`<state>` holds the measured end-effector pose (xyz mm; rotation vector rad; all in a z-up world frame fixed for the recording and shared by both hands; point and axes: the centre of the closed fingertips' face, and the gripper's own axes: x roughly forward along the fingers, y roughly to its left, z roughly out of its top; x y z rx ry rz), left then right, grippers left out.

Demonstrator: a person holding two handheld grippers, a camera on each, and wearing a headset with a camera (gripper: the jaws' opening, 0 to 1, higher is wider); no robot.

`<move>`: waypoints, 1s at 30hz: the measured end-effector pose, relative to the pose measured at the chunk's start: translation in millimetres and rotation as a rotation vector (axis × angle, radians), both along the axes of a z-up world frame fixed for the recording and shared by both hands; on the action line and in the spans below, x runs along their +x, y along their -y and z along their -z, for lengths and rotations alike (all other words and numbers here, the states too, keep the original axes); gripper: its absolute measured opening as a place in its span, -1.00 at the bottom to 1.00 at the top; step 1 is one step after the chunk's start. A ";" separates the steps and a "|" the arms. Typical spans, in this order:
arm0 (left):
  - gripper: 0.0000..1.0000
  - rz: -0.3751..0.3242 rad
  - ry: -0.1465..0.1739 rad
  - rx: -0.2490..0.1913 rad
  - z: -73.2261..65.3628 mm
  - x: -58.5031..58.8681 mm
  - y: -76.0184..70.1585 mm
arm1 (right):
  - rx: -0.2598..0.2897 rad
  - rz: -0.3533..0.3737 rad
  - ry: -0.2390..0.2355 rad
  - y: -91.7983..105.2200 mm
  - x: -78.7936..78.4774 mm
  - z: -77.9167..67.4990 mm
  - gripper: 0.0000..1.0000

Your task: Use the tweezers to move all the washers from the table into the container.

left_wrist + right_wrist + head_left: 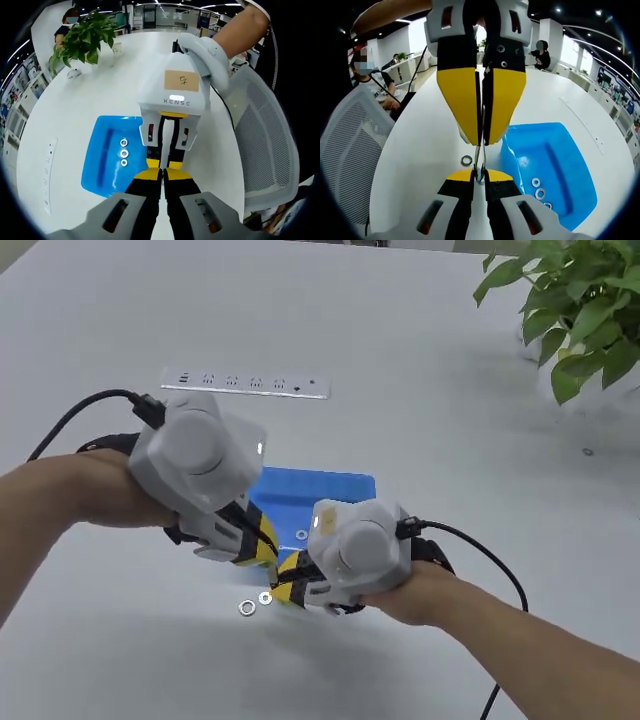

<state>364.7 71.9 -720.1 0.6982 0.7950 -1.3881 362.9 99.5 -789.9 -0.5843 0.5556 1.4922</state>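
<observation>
Left gripper (163, 176): jaws closed on the tweezers (481, 160), just beside the blue container (570, 165).
Right gripper (480, 176): met the left gripper tip to tip, jaws pinched on the tweezers' other end.
Washers inside (536, 182): three lay in the container.
Loose washers (247, 608): two lay on the table (420, 390), near the container.
</observation>
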 end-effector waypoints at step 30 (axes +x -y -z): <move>-0.89 -0.008 0.033 -0.019 -28.2 -15.3 4.0 | 0.006 -0.012 0.026 1.6 -14.5 -27.8 -0.80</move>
